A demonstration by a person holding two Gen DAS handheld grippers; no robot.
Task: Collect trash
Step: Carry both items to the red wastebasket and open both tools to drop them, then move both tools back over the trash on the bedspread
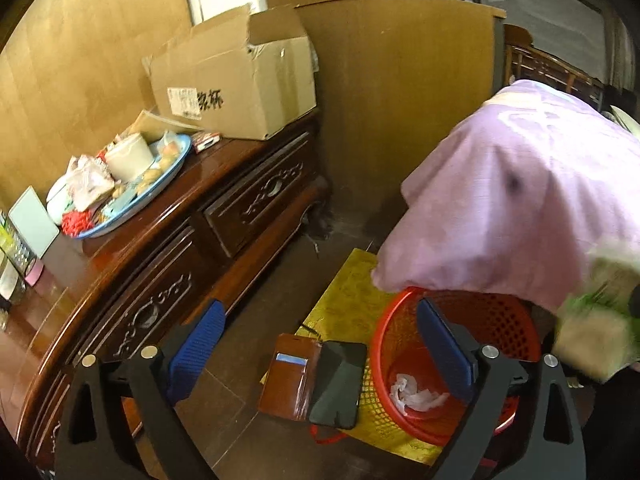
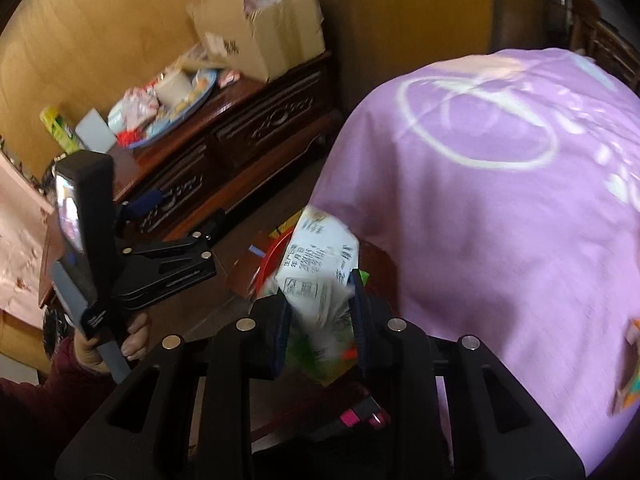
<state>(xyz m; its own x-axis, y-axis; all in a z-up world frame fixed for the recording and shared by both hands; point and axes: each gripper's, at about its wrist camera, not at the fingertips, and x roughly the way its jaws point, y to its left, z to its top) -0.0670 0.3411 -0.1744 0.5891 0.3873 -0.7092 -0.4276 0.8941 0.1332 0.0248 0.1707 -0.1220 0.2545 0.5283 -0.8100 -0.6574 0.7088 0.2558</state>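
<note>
Purple cloth (image 1: 520,200) hides the red basket's (image 1: 400,420) far rim, seemingly.

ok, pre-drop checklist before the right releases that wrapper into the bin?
1. Right gripper shut on the snack wrapper: ok.
2. Wrapper over the red basket: cannot tell; the right view is blurred, and the basket is mostly hidden there.
3. Basket upright, opening free: ok, only white crumpled paper inside.
4. Left gripper open, holding nothing: ok.
5. Phone and wallet case lie beside the basket, in drop-miss range: not ok.

Carved dark cabinet (image 1: 224,216), wood-panel wall (image 1: 80,60)
</note>
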